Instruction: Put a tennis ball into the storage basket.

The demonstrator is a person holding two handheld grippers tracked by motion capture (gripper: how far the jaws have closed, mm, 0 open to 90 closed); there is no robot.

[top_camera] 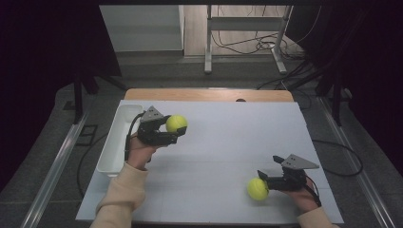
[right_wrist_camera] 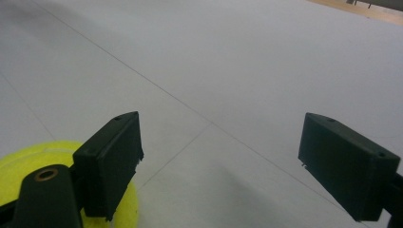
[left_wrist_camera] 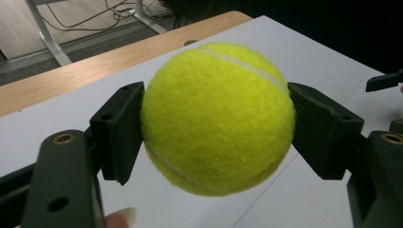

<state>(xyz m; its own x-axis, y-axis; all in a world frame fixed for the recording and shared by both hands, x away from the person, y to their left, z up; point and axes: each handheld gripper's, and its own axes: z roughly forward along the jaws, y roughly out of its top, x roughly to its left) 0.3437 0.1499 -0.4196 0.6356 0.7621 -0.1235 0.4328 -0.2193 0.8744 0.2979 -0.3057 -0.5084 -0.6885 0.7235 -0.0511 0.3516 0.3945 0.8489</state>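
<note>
My left gripper (top_camera: pixel 175 127) is raised above the left part of the white board, shut on a yellow tennis ball (left_wrist_camera: pixel 216 118) held between both pads. In the high view that ball (top_camera: pixel 176 122) sits at the gripper's tip. A second yellow tennis ball (top_camera: pixel 257 188) lies on the board near the front right. My right gripper (right_wrist_camera: pixel 218 142) stands open just beside it, with bare board between the jaws. The ball (right_wrist_camera: pixel 28 161) shows behind and under the left jaw, outside the gap. In the high view the right gripper (top_camera: pixel 269 167) points left, with the ball at its lower jaw.
A long white tray (top_camera: pixel 119 137) lies along the board's left edge, close to my left hand. The white board (top_camera: pixel 228 142) covers a wooden table whose far edge (top_camera: pixel 209 94) shows at the back. Cables and metal frame legs are on the floor beyond.
</note>
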